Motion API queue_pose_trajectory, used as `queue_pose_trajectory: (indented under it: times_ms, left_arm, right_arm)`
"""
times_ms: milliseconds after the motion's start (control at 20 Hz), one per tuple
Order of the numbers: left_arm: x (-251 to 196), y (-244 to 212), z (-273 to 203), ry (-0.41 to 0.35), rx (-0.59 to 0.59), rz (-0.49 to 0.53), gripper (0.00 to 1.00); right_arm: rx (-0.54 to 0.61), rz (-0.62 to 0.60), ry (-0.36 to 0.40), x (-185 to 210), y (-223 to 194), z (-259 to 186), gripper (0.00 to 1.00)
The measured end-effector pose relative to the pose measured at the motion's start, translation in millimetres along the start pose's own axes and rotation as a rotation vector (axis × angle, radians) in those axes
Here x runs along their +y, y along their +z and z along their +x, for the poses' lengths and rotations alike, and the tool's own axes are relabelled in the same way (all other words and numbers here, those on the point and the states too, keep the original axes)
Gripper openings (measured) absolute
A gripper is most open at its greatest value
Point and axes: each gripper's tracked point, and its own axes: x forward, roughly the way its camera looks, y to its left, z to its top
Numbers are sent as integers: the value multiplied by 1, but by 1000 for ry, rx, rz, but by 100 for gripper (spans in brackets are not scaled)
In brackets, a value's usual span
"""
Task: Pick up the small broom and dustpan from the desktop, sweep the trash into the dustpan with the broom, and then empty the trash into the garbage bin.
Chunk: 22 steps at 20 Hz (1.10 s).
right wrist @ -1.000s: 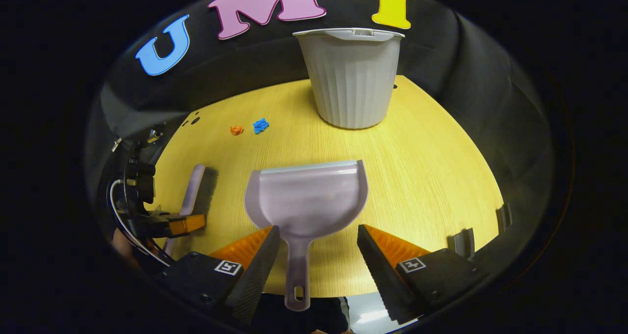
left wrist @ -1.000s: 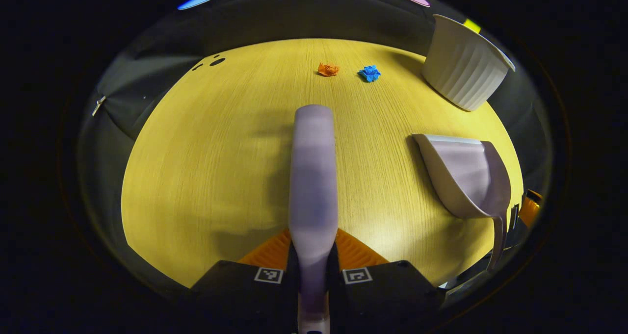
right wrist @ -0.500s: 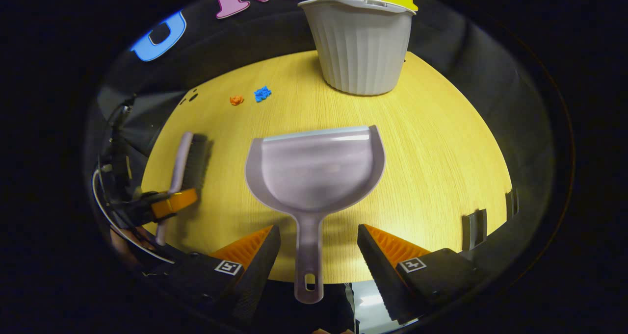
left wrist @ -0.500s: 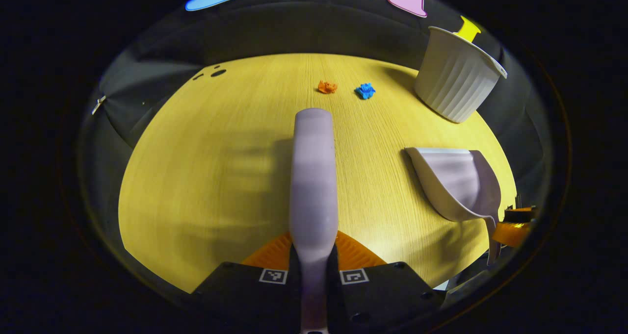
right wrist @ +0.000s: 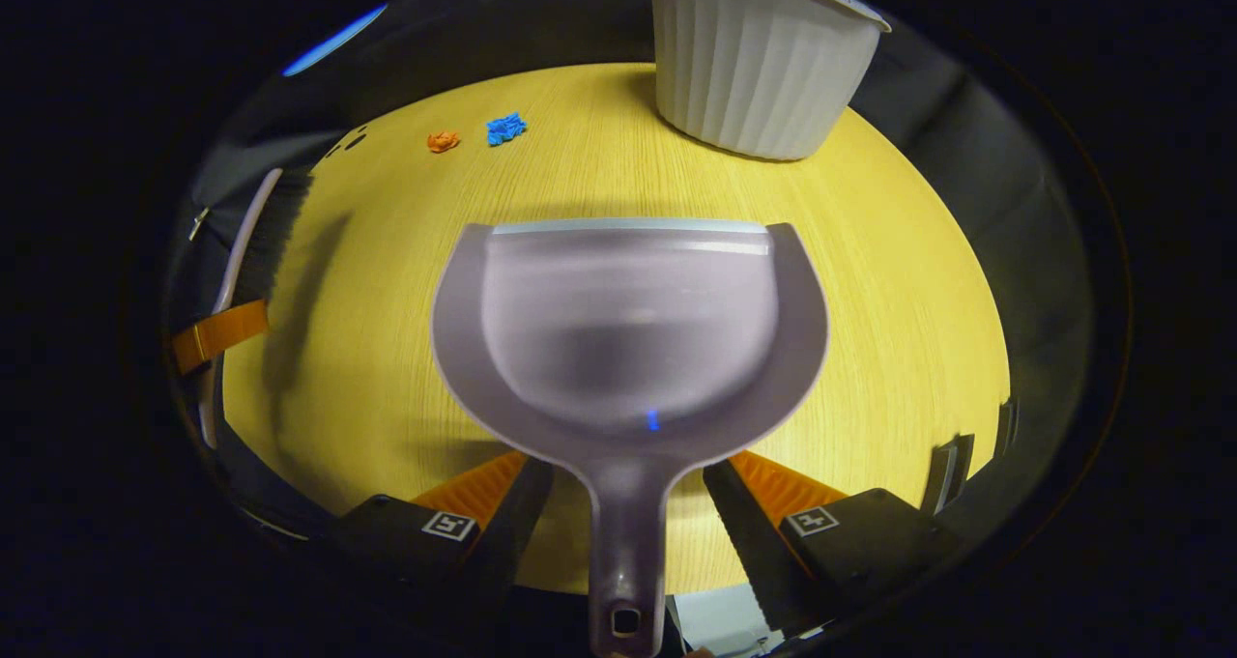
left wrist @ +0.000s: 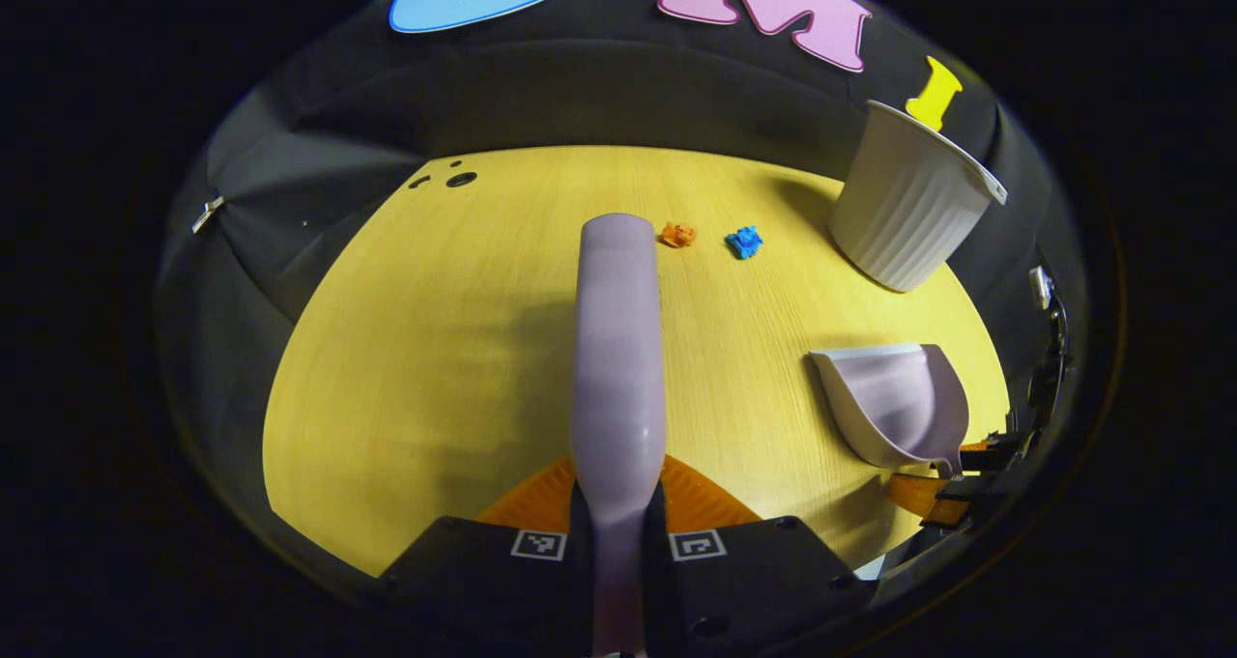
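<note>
- The left gripper (left wrist: pixel 618 542) has its jaws clamped on the handle of the small broom (left wrist: pixel 618 349), held above the worktop (left wrist: pixel 435 349) and pointing toward its far edge.
- The right gripper (right wrist: pixel 628 532) sits with jaws spread wide, one on either side of the dustpan (right wrist: pixel 628 320) handle, not pressing it.
- The dustpan lies near the worktop's near edge, mouth facing the far edge.
- An orange scrap (left wrist: pixel 678 235) and a blue scrap (left wrist: pixel 745 243) lie close together toward the far edge.
- The white garbage bin (left wrist: pixel 908 209) stands at the far right corner.
</note>
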Motion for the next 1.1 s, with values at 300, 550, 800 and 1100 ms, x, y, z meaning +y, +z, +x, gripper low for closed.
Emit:
queue_pose_trajectory:
  times_ms: [300, 550, 800, 1100]
  left_arm:
    - [14, 5, 2, 16, 8, -31, 24]
    - [13, 12, 18, -6, 27, -15, 24]
    - [23, 45, 54, -25, 47, 88, 24]
    - [40, 108, 113, -48, 69, 232, 25]
  right_arm:
    - [-22, 20, -8, -3, 14, 5, 72]
    - [-22, -40, 32, -5, 17, 7, 38]
    - [-57, -115, 44, -11, 27, 1, 35]
    - [-101, -241, 77, -9, 47, -17, 35]
